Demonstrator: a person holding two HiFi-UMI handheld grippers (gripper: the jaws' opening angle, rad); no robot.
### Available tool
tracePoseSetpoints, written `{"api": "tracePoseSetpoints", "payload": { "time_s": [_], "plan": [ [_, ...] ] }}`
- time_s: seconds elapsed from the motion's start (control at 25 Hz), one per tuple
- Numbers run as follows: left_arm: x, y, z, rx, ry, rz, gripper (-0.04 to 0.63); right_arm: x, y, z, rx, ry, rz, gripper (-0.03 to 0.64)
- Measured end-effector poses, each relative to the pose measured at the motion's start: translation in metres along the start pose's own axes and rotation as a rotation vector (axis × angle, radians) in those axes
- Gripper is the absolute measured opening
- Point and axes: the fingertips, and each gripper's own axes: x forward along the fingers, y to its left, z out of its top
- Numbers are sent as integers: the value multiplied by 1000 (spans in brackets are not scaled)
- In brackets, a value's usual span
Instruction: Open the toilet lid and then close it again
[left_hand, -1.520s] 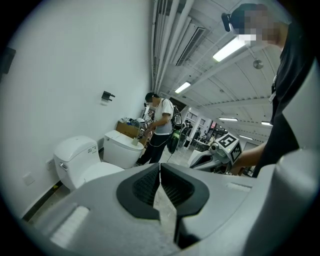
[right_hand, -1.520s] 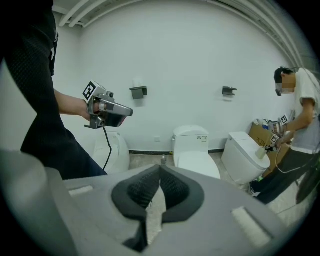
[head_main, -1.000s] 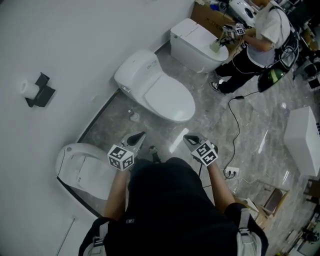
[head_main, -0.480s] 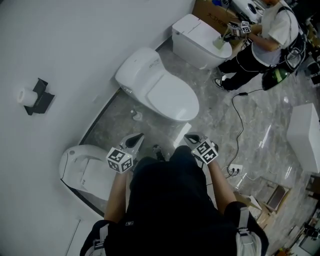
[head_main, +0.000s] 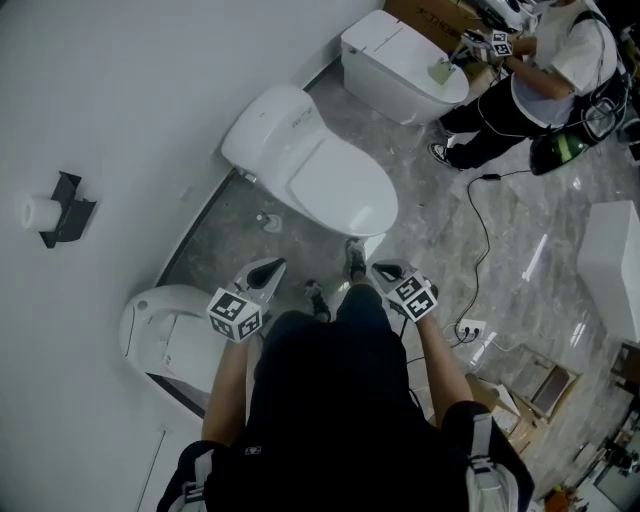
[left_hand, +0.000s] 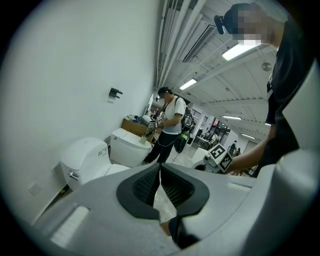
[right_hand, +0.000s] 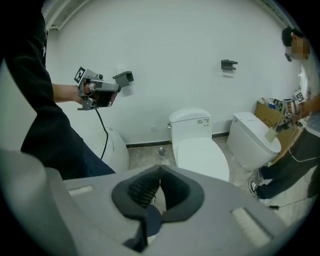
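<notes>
A white toilet (head_main: 310, 170) with its lid down stands against the wall ahead of me; the right gripper view shows the same toilet (right_hand: 197, 147) just past the jaw tips. My left gripper (head_main: 268, 268) and my right gripper (head_main: 381, 270) are both shut and empty, held in the air short of the toilet's front rim. In the left gripper view the toilet (left_hand: 87, 160) lies to the left of the shut left gripper (left_hand: 160, 166). The right gripper (right_hand: 160, 171) also has its tips together, and my left gripper (right_hand: 125, 77) shows there at upper left.
A second white toilet (head_main: 165, 335) sits close at my lower left and a third toilet (head_main: 400, 60) at the top. Another person (head_main: 545, 70) works there with grippers. A cable (head_main: 480, 240) and socket (head_main: 468, 328) lie on the marble floor. A paper holder (head_main: 55, 212) hangs on the wall.
I have stepped closer to the middle toilet, and a foot now shows ahead of me. Both grippers moved forward with me, the right one a little lower; both stayed shut.
</notes>
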Motion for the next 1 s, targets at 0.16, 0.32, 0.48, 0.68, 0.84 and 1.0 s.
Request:
{"api": "tracePoseSetpoints", "payload": {
  "time_s": [0.16,0.32,0.48,0.68,0.84,1.0],
  "plan": [
    [15,0,2,11,23,-10,15,12,-28,-6,11,17,1,3],
    [28,2,-1,14,45,-8,15,26,-51,-20,45,28,3,3],
    [43,6,-5,12,63,-8,15,40,-73,-43,103,36,-6,3],
    [78,14,-32,37,158,-26,15,59,-99,-70,161,44,-18,3],
    [109,14,-47,24,184,-50,15,78,-121,-94,204,58,-19,3],
    [135,9,-66,32,223,-75,15,99,-141,-133,288,106,-8,3]
  ]
}}
